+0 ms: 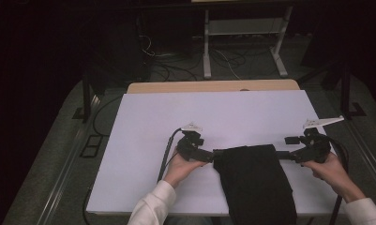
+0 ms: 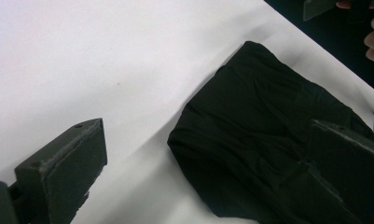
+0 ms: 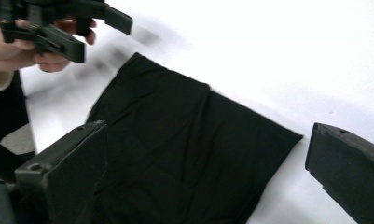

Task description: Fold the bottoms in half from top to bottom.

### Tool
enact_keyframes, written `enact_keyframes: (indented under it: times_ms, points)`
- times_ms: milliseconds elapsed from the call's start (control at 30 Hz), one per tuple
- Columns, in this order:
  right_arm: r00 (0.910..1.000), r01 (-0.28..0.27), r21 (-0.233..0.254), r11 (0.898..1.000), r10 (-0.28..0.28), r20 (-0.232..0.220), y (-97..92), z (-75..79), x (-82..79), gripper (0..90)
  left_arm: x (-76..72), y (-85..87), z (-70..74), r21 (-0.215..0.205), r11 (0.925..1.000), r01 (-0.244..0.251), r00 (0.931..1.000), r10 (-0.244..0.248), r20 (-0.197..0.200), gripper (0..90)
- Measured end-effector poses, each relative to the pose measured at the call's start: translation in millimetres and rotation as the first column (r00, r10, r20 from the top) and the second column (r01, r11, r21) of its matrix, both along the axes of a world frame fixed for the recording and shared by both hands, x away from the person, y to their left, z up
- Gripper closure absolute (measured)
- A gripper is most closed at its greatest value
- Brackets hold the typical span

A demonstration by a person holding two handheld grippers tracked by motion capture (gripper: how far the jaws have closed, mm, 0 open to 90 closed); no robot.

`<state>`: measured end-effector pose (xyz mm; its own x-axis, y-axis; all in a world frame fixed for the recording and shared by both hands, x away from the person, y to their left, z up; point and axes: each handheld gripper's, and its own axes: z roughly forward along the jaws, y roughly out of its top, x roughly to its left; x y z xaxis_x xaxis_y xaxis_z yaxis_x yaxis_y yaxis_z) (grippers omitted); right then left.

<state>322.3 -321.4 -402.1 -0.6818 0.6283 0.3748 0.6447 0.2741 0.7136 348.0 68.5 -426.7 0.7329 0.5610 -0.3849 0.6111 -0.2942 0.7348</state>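
Black folded cloth (image 1: 255,180), flat on the white table, its near end overhanging the edge.

Wide-parted jaws of the left hand-held gripper (image 2: 208,172) — folded black cloth (image 2: 264,140) between them — on white table (image 2: 82,56).

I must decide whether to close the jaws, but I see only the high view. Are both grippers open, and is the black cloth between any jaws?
Observer: The left gripper is open; the black cloth lies between its jaws, ungripped.
Operator: And the right one?
Observer: The right gripper is open too, its jaws straddling a cloth corner.
Operator: Is the cloth flat?
Observer: Mostly, with light creases, on the white table.
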Motion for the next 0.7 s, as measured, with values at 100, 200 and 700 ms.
enact_keyframes:
  times_ms: [100,200,700]
  points:
    - [1.0000,0.002,-0.003,1.000,-0.002,-0.001,0.3,-0.7,5.7,0.0,4.0,-1.5,0.7,0.006,1.0000,0.007,1.0000,-0.007,-0.002,0.0]
    - [1.0000,0.005,-0.007,1.000,-0.005,-0.001,0.8,-2.0,12.1,0.0,7.8,-2.4,0.9,0.013,0.9999,0.008,1.0000,-0.008,-0.001,0.0]
    - [0.9993,0.031,-0.037,0.999,-0.032,-0.020,-1.5,-15.5,30.9,0.0,22.8,-2.9,-11.0,0.012,0.9998,-0.016,0.9994,0.016,-0.029,0.0]
